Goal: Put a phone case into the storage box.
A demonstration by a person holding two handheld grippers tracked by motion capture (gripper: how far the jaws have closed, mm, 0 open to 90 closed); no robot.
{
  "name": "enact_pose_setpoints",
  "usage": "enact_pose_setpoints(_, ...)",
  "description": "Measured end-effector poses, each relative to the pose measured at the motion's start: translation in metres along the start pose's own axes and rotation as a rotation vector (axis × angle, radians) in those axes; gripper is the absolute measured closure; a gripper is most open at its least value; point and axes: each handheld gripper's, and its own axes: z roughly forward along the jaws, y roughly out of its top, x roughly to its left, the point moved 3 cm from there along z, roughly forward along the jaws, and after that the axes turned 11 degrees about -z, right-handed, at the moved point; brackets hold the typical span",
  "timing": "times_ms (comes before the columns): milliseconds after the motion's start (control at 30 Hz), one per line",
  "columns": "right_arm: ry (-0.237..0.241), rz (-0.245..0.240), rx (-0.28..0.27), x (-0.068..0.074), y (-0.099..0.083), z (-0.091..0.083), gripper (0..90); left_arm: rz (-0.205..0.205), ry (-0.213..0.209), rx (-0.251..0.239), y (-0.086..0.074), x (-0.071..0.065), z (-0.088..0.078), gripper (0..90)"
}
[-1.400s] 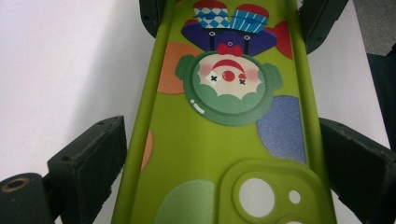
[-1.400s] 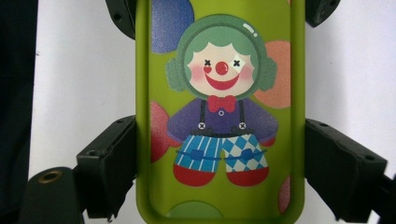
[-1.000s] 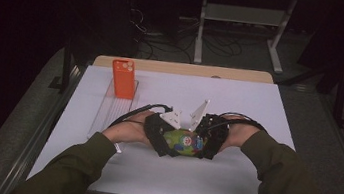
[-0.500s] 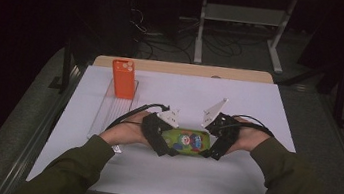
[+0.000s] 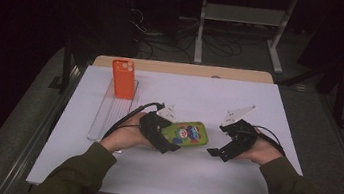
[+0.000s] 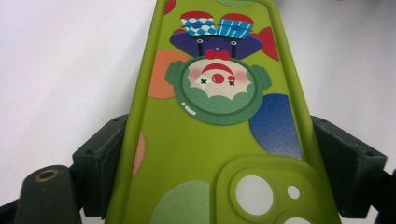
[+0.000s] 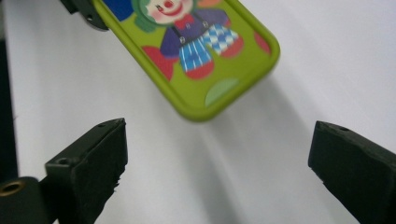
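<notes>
**Right gripper backs off, case stays with the left**

Since the earlier frames my right gripper (image 5: 217,152) has let go of the green phone case (image 5: 186,133) and drawn away to the right, so a gap of bare white table (image 5: 260,103) now lies between them. My left gripper (image 5: 170,138) clamps the case across its width at the camera-cutout end, one jaw on each long edge, as its own view makes plain. From there the case's long axis runs out toward my right gripper, whose jaws stand wide and empty. In the right gripper view the free rounded end of the case (image 7: 196,51) sits ahead and above the gap between the jaws, angled up-left; it seems slightly lifted, judging by the shadow beneath. Any re-grip, I judge, means closing in along that axis. The high view alone adds the orange phone case (image 5: 123,78) upright on a clear rack (image 5: 107,116), well apart at far left.
</notes>
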Motion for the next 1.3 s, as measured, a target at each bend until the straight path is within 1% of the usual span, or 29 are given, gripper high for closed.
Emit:
enact_pose_setpoints(33,-0.011,0.022,-0.010,0.000,-0.002,0.000,3.2,-0.001,0.010,0.002,0.000,0.001,-0.001,15.0)
enact_pose_setpoints(67,-0.015,0.053,-0.026,0.002,-0.003,0.000,3.1,-0.024,0.020,-0.006,0.000,0.001,-0.002,15.0)
enact_pose_setpoints(100,-0.041,0.097,-0.037,0.003,-0.006,0.000,2.9,-0.031,0.033,-0.002,0.000,0.003,-0.003,15.0)
enact_pose_setpoints(133,-0.041,0.097,-0.037,0.003,-0.006,0.000,2.9,-0.058,0.037,-0.015,-0.001,0.003,-0.003,15.0)
enact_pose_setpoints(167,-0.051,0.105,-0.043,0.004,-0.008,0.000,3.1,-0.084,0.039,-0.031,-0.001,0.003,-0.004,15.1)
enact_pose_setpoints(200,-0.078,0.118,-0.052,0.005,-0.010,0.000,3.6,-0.088,0.040,-0.026,-0.001,0.005,-0.005,15.1)
enact_pose_setpoints(267,-0.095,0.144,-0.063,0.006,-0.013,0.000,3.9,-0.115,0.049,-0.035,-0.003,0.005,-0.006,15.1)
enact_pose_setpoints(300,-0.101,0.163,-0.067,0.007,-0.014,0.001,4.0,-0.107,0.059,-0.029,-0.004,0.007,-0.008,15.1)
enact_pose_setpoints(367,-0.113,0.183,-0.060,0.009,-0.016,0.003,2.9,-0.148,0.072,-0.047,-0.006,0.007,-0.007,15.1)
enact_pose_setpoints(433,-0.131,0.207,-0.054,0.012,-0.018,0.006,2.9,-0.150,0.075,-0.031,-0.009,0.010,-0.007,15.1)
enact_pose_setpoints(467,-0.144,0.209,-0.067,0.014,-0.019,0.007,3.4,-0.165,0.075,-0.031,-0.009,0.010,-0.006,15.1)
enact_pose_setpoints(500,-0.152,0.210,-0.084,0.016,-0.019,0.008,4.2,-0.168,0.079,-0.038,-0.010,0.011,-0.006,15.1)
enact_pose_setpoints(567,-0.169,0.219,-0.097,0.018,-0.021,0.011,3.6,-0.177,0.072,-0.039,-0.011,0.011,-0.005,15.1)
enact_pose_setpoints(667,-0.202,0.197,-0.082,0.022,-0.021,0.015,3.0,-0.173,0.076,-0.029,-0.012,0.010,-0.004,15.1)
enact_pose_setpoints(700,-0.213,0.183,-0.087,0.022,-0.021,0.017,2.8,-0.192,0.072,-0.050,-0.012,0.009,-0.003,15.1)
enact_pose_setpoints(733,-0.227,0.176,-0.088,0.023,-0.021,0.018,2.6,-0.190,0.074,-0.048,-0.012,0.009,-0.003,15.1)
enact_pose_setpoints(800,-0.250,0.148,-0.072,0.024,-0.020,0.020,2.3,-0.170,0.078,-0.029,-0.013,0.011,-0.006,15.1)
enact_pose_setpoints(833,-0.265,0.130,-0.070,0.025,-0.019,0.020,2.3,-0.197,0.073,-0.054,-0.012,0.010,-0.004,15.1)
enact_pose_setpoints(867,-0.277,0.108,-0.069,0.025,-0.019,0.021,2.3,-0.193,0.074,-0.052,-0.013,0.010,-0.005,15.1)
enact_pose_setpoints(900,-0.292,0.091,-0.056,0.026,-0.019,0.022,2.3,-0.193,0.072,-0.053,-0.013,0.010,-0.005,15.1)
enact_pose_setpoints(967,-0.300,0.073,-0.055,0.028,-0.018,0.023,2.3,-0.192,0.070,-0.052,-0.013,0.010,-0.005,15.1)
enact_pose_setpoints(1067,-0.324,0.033,-0.036,0.030,-0.018,0.025,2.3,-0.196,0.061,-0.056,-0.013,0.010,-0.005,15.1)
enact_pose_setpoints(1133,-0.340,0.003,-0.026,0.032,-0.017,0.026,2.4,-0.187,0.061,-0.049,-0.013,0.010,-0.005,15.1)
enact_pose_setpoints(1167,-0.340,-0.007,-0.022,0.032,-0.017,0.027,2.4,-0.166,0.065,-0.031,-0.013,0.011,-0.006,15.1)
enact_pose_setpoints(1200,-0.337,-0.016,-0.023,0.033,-0.017,0.027,2.4,-0.164,0.064,-0.030,-0.013,0.011,-0.006,15.1)
enact_pose_setpoints(1233,-0.345,-0.035,-0.019,0.033,-0.017,0.028,2.5,-0.162,0.063,-0.029,-0.013,0.011,-0.006,15.1)
enact_pose_setpoints(1267,-0.352,-0.053,-0.013,0.034,-0.017,0.028,2.5,-0.181,0.059,-0.049,-0.013,0.009,-0.005,15.1)
enact_pose_setpoints(1300,-0.355,-0.063,-0.007,0.035,-0.016,0.029,2.5,-0.157,0.063,-0.028,-0.013,0.011,-0.006,15.1)
